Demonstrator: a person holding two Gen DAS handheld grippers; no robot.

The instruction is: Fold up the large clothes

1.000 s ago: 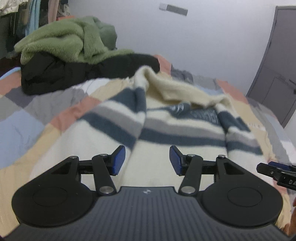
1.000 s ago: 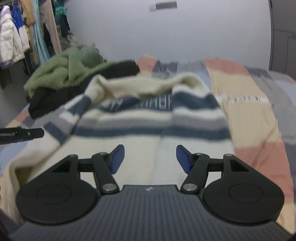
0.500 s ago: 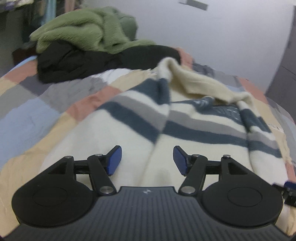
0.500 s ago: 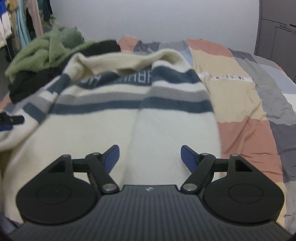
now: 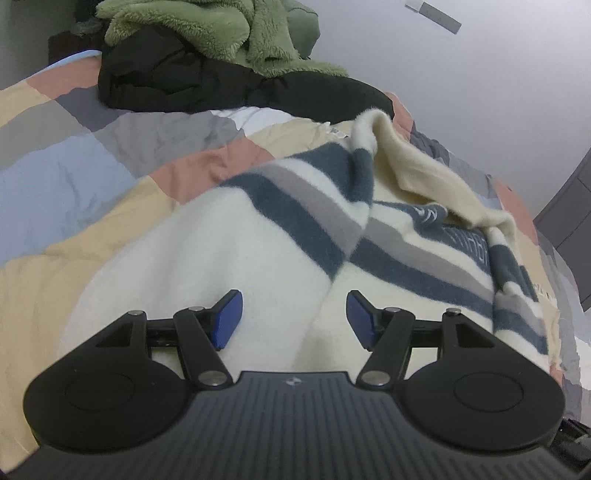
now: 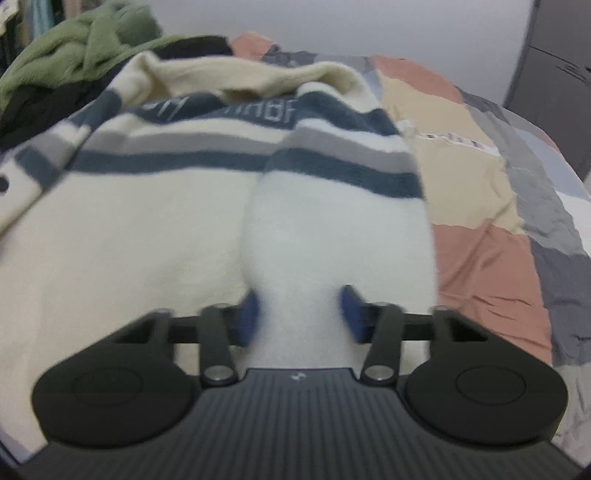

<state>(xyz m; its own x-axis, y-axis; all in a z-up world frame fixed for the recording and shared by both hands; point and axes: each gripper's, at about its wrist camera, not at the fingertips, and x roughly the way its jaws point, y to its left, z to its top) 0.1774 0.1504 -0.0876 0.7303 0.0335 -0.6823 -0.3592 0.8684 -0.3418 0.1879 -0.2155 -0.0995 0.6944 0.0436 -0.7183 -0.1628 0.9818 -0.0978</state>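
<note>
A cream sweater (image 5: 280, 229) with navy and grey stripes lies spread on the bed, collar end away from me. My left gripper (image 5: 294, 314) hovers low over its plain cream lower part. It is open, and a soft ridge of fabric runs up between the blue pads without touching them. In the right wrist view the same sweater (image 6: 147, 221) fills the frame. My right gripper (image 6: 301, 314) is closing, and a bunched roll of the sweater's right side is pinched between its pads.
The bed carries a patchwork quilt (image 5: 55, 177) of beige, pink, grey and blue. At its far left a green fleece (image 5: 207, 29) lies on a black garment (image 5: 177, 81). A dark wardrobe door (image 6: 554, 74) stands to the right.
Both grippers have sunk closer to the sweater. The right jaws, wide half a second ago, have narrowed onto a roll of its fabric. The left view has rolled and its jaws stay wide.
</note>
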